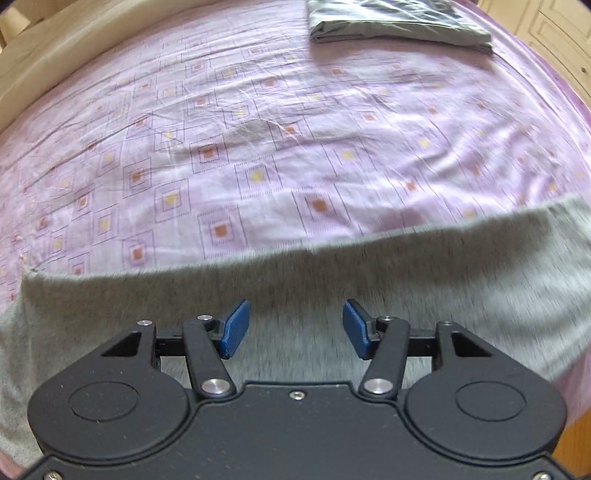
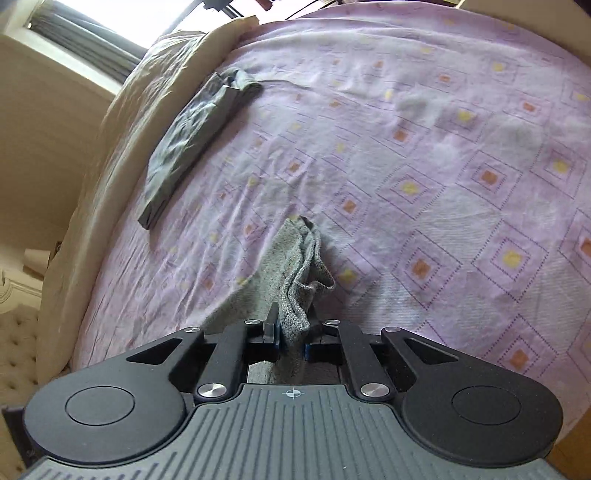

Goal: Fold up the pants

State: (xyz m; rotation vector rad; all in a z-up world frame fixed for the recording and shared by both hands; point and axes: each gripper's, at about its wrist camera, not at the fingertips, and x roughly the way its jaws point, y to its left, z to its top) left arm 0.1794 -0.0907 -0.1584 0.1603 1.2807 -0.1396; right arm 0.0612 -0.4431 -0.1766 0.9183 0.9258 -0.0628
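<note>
Pants: the grey knit pants lie across the near edge of the bed, a wide flat band running left to right in the left wrist view, with one bunched end lifted off the sheet in the right wrist view.
Right tongs: the right tongs are closed hard on that gathered end, several layers of fabric squeezed between the blue pads; a judgement: pinching a thick bunch keeps the layers together so the end can be carried over as one piece.
Left tongs: the left tongs stand wide apart and hold nothing, hovering just above the flat part of the pants; probably placed there to pin or grasp the cloth while the other end is moved, though whether they touch the fabric cannot be told.
Bed: the lilac bedsheet with small square prints is mostly bare beyond the pants, leaving room for the fold to land flat.
Other garment: a dark grey folded garment sits at the far side of the bed, well apart from the pants, seemingly set aside as done.
Stage: a judgement, the fold looks in progress, one end raised and not yet laid down.
Risk: the motion blur suggests quick movement; layers may slip out unevenly.
</note>
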